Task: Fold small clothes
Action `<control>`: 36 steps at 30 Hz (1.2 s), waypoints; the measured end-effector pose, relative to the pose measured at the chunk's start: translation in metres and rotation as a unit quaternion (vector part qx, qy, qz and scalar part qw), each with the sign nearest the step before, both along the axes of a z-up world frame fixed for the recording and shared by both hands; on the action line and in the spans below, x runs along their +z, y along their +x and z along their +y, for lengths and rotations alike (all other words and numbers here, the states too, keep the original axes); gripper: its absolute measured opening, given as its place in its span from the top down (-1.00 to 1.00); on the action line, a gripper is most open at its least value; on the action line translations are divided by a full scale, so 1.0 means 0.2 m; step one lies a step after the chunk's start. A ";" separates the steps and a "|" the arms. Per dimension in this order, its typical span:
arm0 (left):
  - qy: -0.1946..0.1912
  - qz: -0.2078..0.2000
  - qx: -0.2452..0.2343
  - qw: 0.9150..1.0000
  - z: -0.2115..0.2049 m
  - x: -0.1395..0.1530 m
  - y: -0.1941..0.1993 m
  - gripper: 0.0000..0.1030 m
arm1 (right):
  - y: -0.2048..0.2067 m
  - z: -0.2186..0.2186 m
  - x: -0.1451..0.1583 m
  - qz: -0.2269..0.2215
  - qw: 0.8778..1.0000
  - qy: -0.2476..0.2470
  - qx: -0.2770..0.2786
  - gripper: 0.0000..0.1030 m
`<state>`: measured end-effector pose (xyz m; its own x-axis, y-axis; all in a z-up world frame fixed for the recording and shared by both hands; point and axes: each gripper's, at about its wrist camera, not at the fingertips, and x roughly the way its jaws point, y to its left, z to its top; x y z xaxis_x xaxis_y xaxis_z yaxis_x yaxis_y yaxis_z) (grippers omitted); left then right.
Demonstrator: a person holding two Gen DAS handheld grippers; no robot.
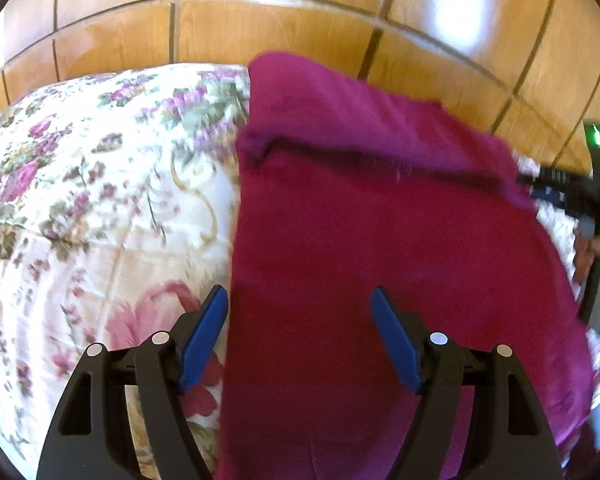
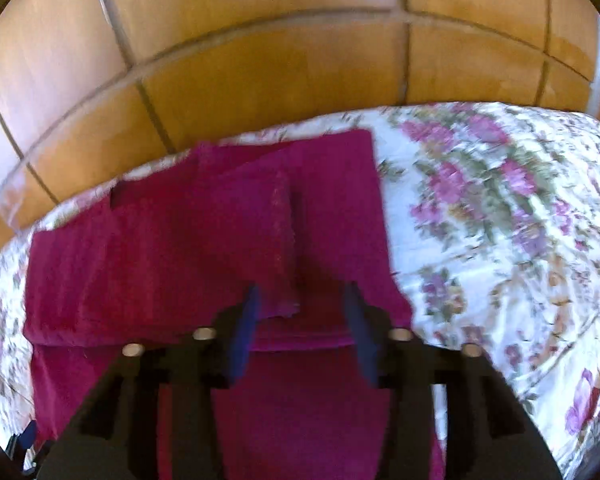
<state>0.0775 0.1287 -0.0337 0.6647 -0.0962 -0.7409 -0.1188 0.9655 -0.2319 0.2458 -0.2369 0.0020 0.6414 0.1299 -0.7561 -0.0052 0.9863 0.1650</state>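
Nearest the left wrist camera, the left tongs (image 1: pixel 299 308) stand with their blue pads wide apart and nothing between them, hovering over the near part of the magenta garment (image 1: pixel 380 240). One pad sits above the garment's left edge, the other above its middle. In the right wrist view the right tongs (image 2: pixel 302 304) are also parted, though less widely, and no cloth is pinched between the pads; that picture is blurred.

Beneath both tools the magenta garment lies spread on a bed covered by a floral quilt (image 1: pixel 100 200). Seen from the right wrist, a folded flap with a lacy edge (image 2: pixel 280 240) lies over the garment's middle, just ahead of the right tongs, and several layers overlap to its left. Seen from the left wrist, a fold runs across the garment's far part, and at the right border the other tool shows with a small green light (image 1: pixel 595 136).

Beyond the bed stand glossy wooden panels (image 2: pixel 260 80) with dark seams.
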 end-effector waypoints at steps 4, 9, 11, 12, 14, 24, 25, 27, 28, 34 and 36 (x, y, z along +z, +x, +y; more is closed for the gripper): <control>-0.020 -0.041 0.010 0.999 0.07 0.16 0.10 -0.42 | -0.01 0.08 0.09 -0.031 0.999 0.007 0.033 0.01; -0.002 -0.072 0.009 0.997 0.08 0.28 0.34 -0.27 | 0.08 0.29 0.03 -0.032 0.996 -0.031 0.074 -0.08; -0.002 -0.072 0.000 0.997 0.08 0.30 0.46 -0.06 | 0.11 0.33 -0.03 -0.026 0.996 -0.044 0.074 -0.10; 0.000 -0.069 -0.003 0.998 0.08 0.29 0.51 -0.03 | 0.13 0.32 -0.06 -0.023 0.996 -0.050 0.072 -0.15; 0.005 -0.061 -0.006 0.998 0.07 0.28 0.62 -0.02 | 0.17 0.31 -0.12 -0.016 0.996 -0.068 0.055 -0.22; -0.016 0.014 0.055 0.998 0.28 -0.09 1.03 -0.02 | 0.14 0.24 -0.31 -0.017 0.997 -0.057 0.043 -0.53; -0.014 0.012 0.054 0.998 0.28 -0.10 1.03 -0.02 | 0.14 0.24 -0.32 -0.018 0.997 -0.060 0.043 -0.53; -0.003 0.013 0.055 0.998 0.26 -0.08 1.02 -0.01 | 0.13 0.24 -0.32 -0.018 0.997 -0.057 0.043 -0.55; 0.001 0.015 0.057 0.998 0.26 -0.07 1.01 -0.01 | 0.13 0.24 -0.32 -0.018 0.997 -0.055 0.043 -0.55; 0.045 -0.023 0.054 0.997 0.15 0.08 0.76 -0.01 | 0.14 0.23 -0.31 -0.020 0.998 -0.052 0.042 -0.56; 0.072 -0.020 0.019 0.997 0.05 0.06 0.69 -0.02 | 0.14 0.23 -0.31 -0.019 0.998 -0.052 0.043 -0.57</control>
<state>0.2153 0.1394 -0.0225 0.6946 0.0345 -0.7186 -0.1494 0.9840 -0.0972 0.2746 -0.1907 -0.0602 0.6603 0.1080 -0.7432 -0.0943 0.9937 0.0606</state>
